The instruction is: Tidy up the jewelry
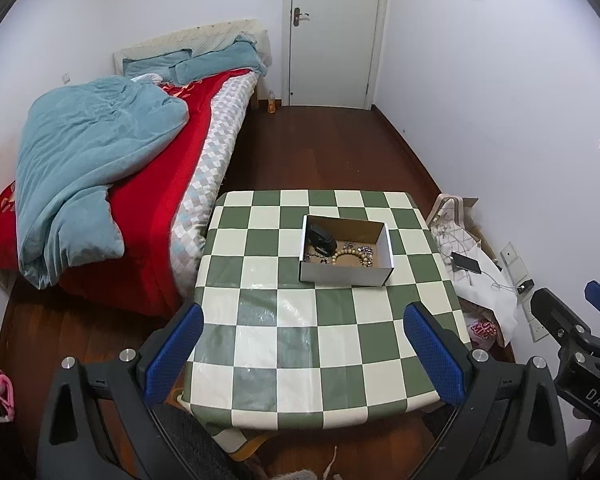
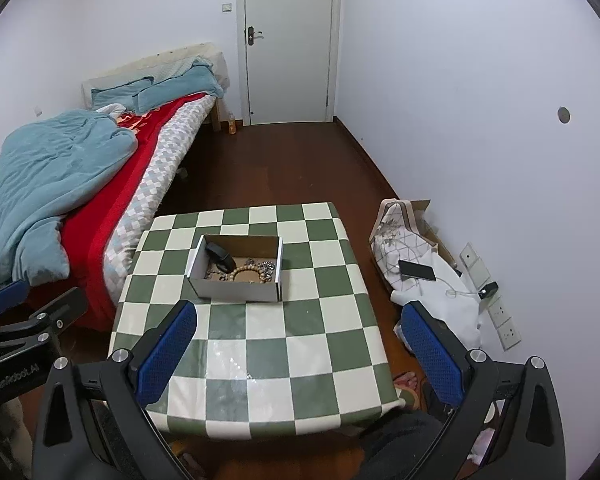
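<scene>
**Cardboard box of tangled jewelry, both claws spread and empty**

Cardboard, white outside and brown inside: open box (image 1: 346,254) near the middle of the checked table (image 1: 260,344), holding the jewelry already; wooden bead bracelet (image 1: 350,258) against the box's near wall, silvery chain pieces (image 1: 360,249) just behind it, a black object (image 1: 321,238) in the box's far-left corner, small dark bits (image 1: 312,257) in front of that.

Left gripper (image 1: 304,354) hovering well short of the box, over the near half of the table, jaws wide apart, nothing between them; right gripper (image 2: 300,354) likewise spread and empty, also short of the box, its right finger (image 2: 432,354) hanging past the table's right edge.

Likely trouble: chains and beads lying touching, so a pinch on one could drag a neighbour up with it; thin chain apt to slip from broad pads; light box apt to slide or tip if a finger catches its wall, unless steadied by the other claw; glossy plastic cover on the table offering little friction.

Around the table: bed (image 1: 148,184) with blue quilt (image 1: 84,168) just left of it; bag (image 2: 400,240) and phone (image 2: 417,270) on white cloth to its right, with wall sockets (image 2: 496,300) beyond; closed door (image 2: 288,40) far behind; nothing standing between the claws and the box.
</scene>
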A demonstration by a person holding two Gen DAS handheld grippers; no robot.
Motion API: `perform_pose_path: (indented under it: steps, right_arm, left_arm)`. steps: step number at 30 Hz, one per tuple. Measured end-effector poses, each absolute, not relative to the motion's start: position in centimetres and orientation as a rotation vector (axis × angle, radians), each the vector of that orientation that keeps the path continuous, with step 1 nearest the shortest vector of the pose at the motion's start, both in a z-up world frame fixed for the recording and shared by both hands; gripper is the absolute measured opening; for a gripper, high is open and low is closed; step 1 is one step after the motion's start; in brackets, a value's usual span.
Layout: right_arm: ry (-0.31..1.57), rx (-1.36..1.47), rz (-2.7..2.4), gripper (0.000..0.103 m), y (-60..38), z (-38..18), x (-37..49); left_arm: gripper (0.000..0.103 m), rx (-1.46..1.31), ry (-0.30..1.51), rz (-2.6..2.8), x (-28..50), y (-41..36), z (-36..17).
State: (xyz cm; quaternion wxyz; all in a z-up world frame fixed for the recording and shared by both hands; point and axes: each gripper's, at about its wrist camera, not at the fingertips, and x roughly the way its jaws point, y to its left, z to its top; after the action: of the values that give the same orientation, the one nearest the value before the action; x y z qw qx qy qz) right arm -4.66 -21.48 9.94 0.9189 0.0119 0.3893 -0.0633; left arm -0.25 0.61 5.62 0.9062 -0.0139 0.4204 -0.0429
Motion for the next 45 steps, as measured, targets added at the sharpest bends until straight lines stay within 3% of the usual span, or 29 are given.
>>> perform_pose_path:
  steps: [12,25,45]
  right_arm:
    - [0.810,0.043,-0.096,0.103,-21.1,10.6,-5.4]
    - [0.789,-0.006,-0.130,0.103,-20.8,11.7,-0.5]
    - [0.934,0.000,-0.174,0.103,-21.5,5.1,7.5]
  left_arm:
    - [0.102,-0.035,0.858,-0.069,0.0,0.9,7.1]
    - [0.102,-0.025,0.875,-0.016,5.5,0.9,7.0]
    - [0.102,0.035,0.971,-0.003,9.7,-0.1,3.1]
